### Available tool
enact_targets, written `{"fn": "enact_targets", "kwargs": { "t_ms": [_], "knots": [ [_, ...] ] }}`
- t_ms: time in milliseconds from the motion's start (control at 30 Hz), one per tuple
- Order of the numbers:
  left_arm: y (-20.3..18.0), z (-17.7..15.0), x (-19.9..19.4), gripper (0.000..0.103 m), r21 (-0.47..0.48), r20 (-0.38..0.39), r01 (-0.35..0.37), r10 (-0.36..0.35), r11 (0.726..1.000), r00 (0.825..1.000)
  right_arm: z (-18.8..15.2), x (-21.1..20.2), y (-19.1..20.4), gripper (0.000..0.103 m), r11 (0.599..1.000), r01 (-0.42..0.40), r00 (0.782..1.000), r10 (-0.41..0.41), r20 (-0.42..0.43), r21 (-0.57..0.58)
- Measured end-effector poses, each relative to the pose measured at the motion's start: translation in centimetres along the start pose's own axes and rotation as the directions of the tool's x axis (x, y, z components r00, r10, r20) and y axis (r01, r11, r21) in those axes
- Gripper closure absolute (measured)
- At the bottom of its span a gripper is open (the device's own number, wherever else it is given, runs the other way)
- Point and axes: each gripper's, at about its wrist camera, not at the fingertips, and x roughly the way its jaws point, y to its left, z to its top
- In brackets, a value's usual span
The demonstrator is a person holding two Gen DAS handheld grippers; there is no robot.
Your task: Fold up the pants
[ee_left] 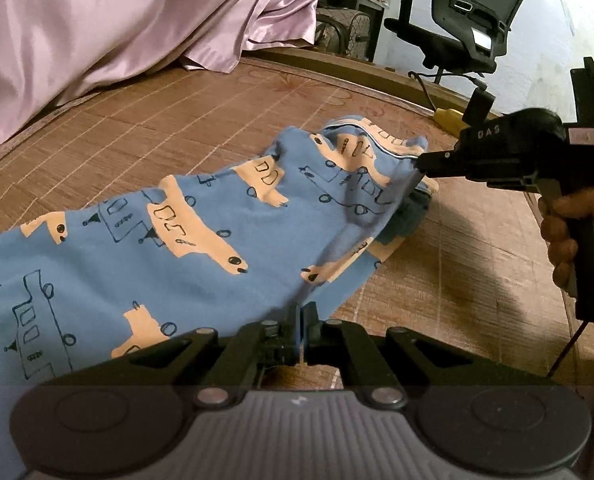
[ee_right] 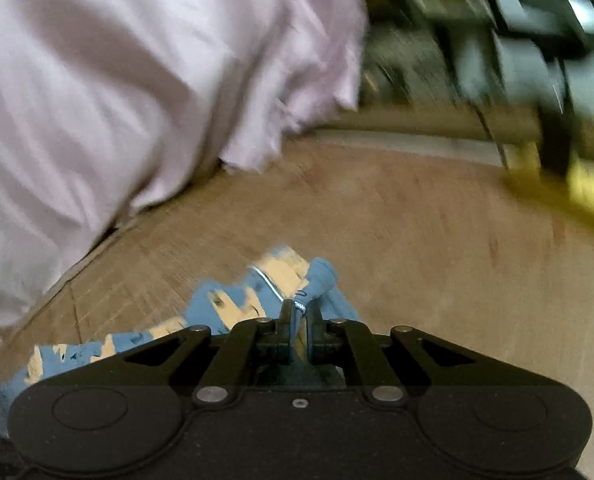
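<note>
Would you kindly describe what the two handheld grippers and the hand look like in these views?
The right gripper has a matte black pistol-style body marked "DAS" in pale letters, a grey handle, and a thin black cable hanging beneath. The bare hand shows no sleeve. The left gripper has black scissor linkages with silver rivets, narrow black fingers, and a ribbed grey housing flanked by two round black discs.

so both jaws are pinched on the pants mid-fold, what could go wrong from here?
1. The left gripper holds only a thin edge of the pants; a tug could pull it free.
2. The right gripper pinches bunched fabric near the white-piped hem, so the fold may land wrinkled.
3. The pink sheet lies close by; a wide swing might snag it.
</note>
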Motion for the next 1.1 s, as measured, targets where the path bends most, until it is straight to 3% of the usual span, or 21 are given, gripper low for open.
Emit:
{"fn": "enact_targets", "kwargs": {
  "t_ms": [100,167,233,300,333,467,667,800,833,867,933,1000,1100],
  "knots": [
    [0.1,0.2,0.0,0.102,-0.013,-0.001,0.002,-0.002,1.0,1.0,0.5,-2.1,2.4,0.103,0.986,0.023,0.994,-0.005,0.112,-0.164],
    [0.2,0.2,-0.1,0.102,-0.021,0.003,0.004,-0.004,1.0,1.0,0.2,-1.8,2.0,0.103,0.989,0.055,0.997,-0.047,0.062,-0.134],
    [0.3,0.2,-0.2,0.102,-0.024,0.003,0.005,-0.005,1.0,1.0,-1.0,-1.2,0.1,0.103,0.997,0.071,0.997,-0.071,-0.03,-0.021],
    [0.3,0.1,-0.1,0.102,-0.023,-0.002,0.008,-0.008,1.0,1.0,-2.1,-0.5,-1.4,0.096,0.995,0.087,0.991,-0.082,-0.103,0.045],
    [0.3,0.1,-0.1,0.102,-0.02,-0.005,0.008,-0.008,1.0,1.0,-2.3,-0.4,-2.0,0.087,0.994,0.083,0.991,-0.074,-0.113,0.075],
    [0.2,0.1,0.0,0.102,-0.012,-0.006,0.008,-0.008,1.0,1.0,-1.8,-0.1,-2.8,0.067,0.992,0.078,0.995,-0.071,-0.071,0.098],
    [0.5,0.2,0.1,0.102,-0.025,-0.013,0.012,-0.012,1.0,1.0,-1.9,2.0,-2.7,0.065,0.993,0.087,0.993,-0.079,-0.085,0.084],
    [0.4,0.2,0.1,0.102,-0.019,-0.017,0.009,-0.009,1.0,1.0,-1.7,3.0,-2.8,0.068,0.992,0.103,0.992,-0.097,-0.083,0.071],
    [0.4,0.2,0.1,0.102,-0.021,-0.018,0.008,-0.009,1.0,1.0,-1.7,3.2,-2.8,0.072,0.991,0.112,0.991,-0.106,-0.088,0.072],
    [0.4,0.2,0.1,0.102,-0.022,-0.019,0.008,-0.008,1.0,1.0,-1.8,3.3,-2.9,0.082,0.99,0.117,0.99,-0.11,-0.091,0.074],
    [0.3,0.2,0.1,0.102,-0.021,-0.02,0.006,-0.006,1.0,1.0,-1.7,3.4,-3.0,0.088,0.991,0.116,0.99,-0.109,-0.089,0.074],
    [0.3,0.2,0.0,0.102,-0.023,-0.021,0.004,-0.004,1.0,1.0,-1.7,3.1,-2.8,0.095,0.992,0.11,0.992,-0.106,-0.069,0.056],
    [0.2,0.2,0.1,0.102,-0.025,-0.021,-0.001,0.001,1.0,1.0,-1.5,1.8,-1.8,0.096,0.99,0.138,0.99,-0.138,0.003,-0.024]
  ]
}}
